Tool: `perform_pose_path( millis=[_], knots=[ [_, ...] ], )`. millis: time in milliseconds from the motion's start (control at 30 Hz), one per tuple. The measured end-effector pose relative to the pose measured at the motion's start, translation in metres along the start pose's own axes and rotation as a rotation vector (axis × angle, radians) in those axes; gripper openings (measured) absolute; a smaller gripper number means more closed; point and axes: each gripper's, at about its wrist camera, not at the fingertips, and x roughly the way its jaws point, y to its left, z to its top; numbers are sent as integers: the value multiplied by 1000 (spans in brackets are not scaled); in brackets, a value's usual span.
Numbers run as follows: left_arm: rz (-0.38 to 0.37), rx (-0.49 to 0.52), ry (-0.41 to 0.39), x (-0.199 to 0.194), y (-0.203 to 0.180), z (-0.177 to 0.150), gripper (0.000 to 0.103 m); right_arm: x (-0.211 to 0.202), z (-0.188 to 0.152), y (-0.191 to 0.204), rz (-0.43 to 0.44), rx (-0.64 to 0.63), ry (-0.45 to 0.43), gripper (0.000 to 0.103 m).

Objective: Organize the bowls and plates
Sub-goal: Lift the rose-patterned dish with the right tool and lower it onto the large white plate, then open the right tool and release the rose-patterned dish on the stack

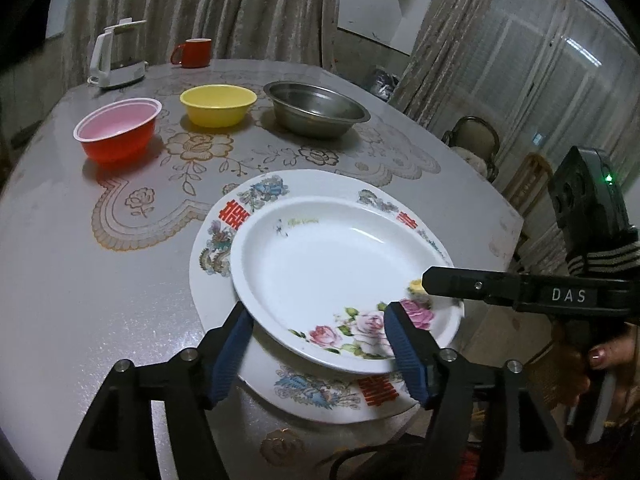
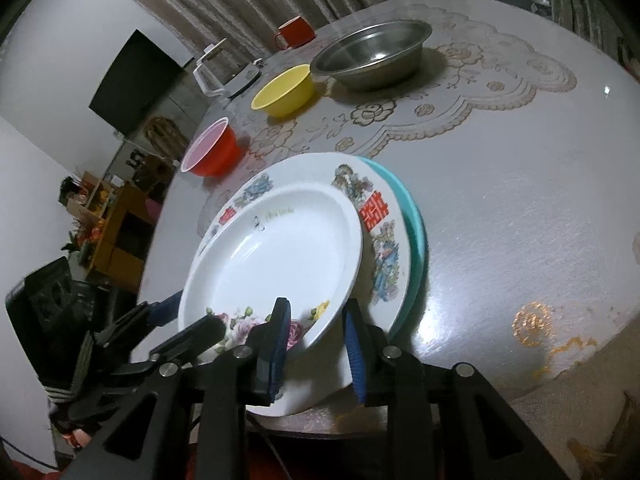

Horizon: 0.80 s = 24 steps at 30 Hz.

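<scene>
While the rose plate [image 1: 320, 264] lies on the dragon plate [image 1: 224, 240] near the table's [image 1: 120, 280] front edge, my left tongs [image 1: 320, 344] stand released: their blue pads straddle the plate's near rim without pressing it. My right tongs [image 2: 316, 344] are narrower; one pad sits over the rose rim and the other outside it, with a visible gap, so I judge them let go as well. A teal plate [image 2: 416, 232] shows beneath the dragon plate in the right wrist view, making a three-plate stack. Toward the far edge stand the red bowl [image 1: 118, 132], yellow bowl [image 1: 218, 104] and steel bowl [image 1: 316, 108] in a row, well apart from the stack; a red mug [image 1: 194, 53] and a white kettle stand [image 1: 116, 60] sit beyond them. The step in hand appears to be seating the rose plate, which lies off-centre toward the front. Next, I judge, both tongs must clear the rim and reach for a bowl to begin nesting.
</scene>
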Motion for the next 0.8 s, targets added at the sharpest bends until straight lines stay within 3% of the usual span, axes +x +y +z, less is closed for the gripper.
perform_pose_path(
  millis=[400, 567, 800],
  knots=[
    [5, 17, 22, 0, -5, -1, 70, 3, 1, 0, 3, 17, 17, 27],
    [-6, 14, 45, -3, -5, -1, 79, 3, 2, 4, -30, -4, 16, 27],
    [-5, 51, 0, -19, -11, 5, 81, 1, 5, -1, -25, 11, 3, 29]
  ],
)
